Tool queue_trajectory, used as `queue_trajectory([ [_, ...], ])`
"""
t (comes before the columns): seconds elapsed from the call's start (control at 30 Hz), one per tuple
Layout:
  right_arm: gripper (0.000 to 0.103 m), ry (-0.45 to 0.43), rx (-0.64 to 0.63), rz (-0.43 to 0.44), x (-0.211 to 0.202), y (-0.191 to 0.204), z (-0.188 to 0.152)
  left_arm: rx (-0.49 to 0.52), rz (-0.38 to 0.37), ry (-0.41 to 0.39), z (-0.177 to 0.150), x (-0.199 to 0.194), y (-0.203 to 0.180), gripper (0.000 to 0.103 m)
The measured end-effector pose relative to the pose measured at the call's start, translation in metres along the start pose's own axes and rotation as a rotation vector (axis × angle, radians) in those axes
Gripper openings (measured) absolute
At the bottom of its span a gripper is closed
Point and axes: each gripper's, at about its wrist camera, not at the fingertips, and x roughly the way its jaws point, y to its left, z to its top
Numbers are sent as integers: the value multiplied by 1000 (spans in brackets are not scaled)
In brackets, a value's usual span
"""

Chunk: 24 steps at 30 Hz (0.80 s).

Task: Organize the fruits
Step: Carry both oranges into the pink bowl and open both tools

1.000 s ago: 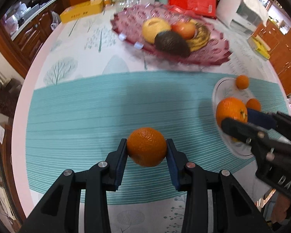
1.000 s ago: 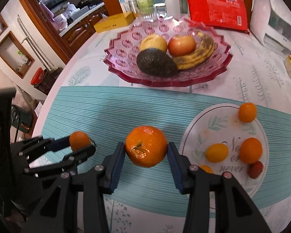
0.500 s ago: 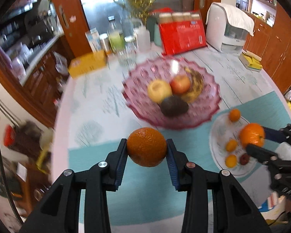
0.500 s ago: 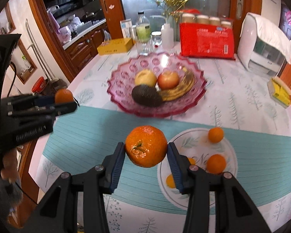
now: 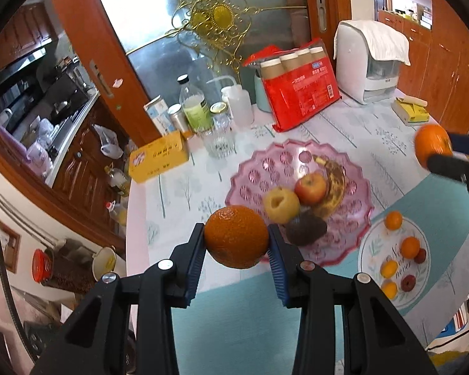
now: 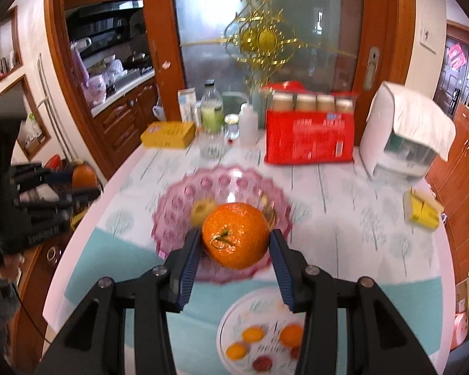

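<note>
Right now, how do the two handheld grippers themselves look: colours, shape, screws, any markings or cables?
Both the left gripper and the right gripper are matte black angular frames with triangular cut-outs, silver round screws at the joints, and blue ribbed pads inside the fingers. The left gripper's body carries pale lettering, too blurred to read. A dark cable curves beside it.

Little can be read. The white plate carries dark cursive lettering across its middle; in the left wrist view it seems to read "Now or never", partly covered by the small fruits, and in the right wrist view it is too blurred to read. The red package has a blue label with white characters and lines of small print, all too small to read. The yellow box bears a row of dark characters that cannot be made out.
</note>
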Motion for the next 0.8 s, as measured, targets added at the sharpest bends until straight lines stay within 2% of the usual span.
queue_trajectory([
  [0.13,45,6,66,29,27,-11,32,-4,-11,-9,23,15,-4,37],
  [0.33,45,53,140,41,94,-21,50,-74,-74,22,46,66,-5,38],
  [0.53,45,145,215,53,173,-27,41,-166,-134,104,43,138,-5,37],
  [0.67,45,200,253,66,215,-30,28,-187,-162,178,32,183,-11,37],
  [0.8,45,242,269,78,245,-29,20,-178,-171,220,23,210,-19,37],
])
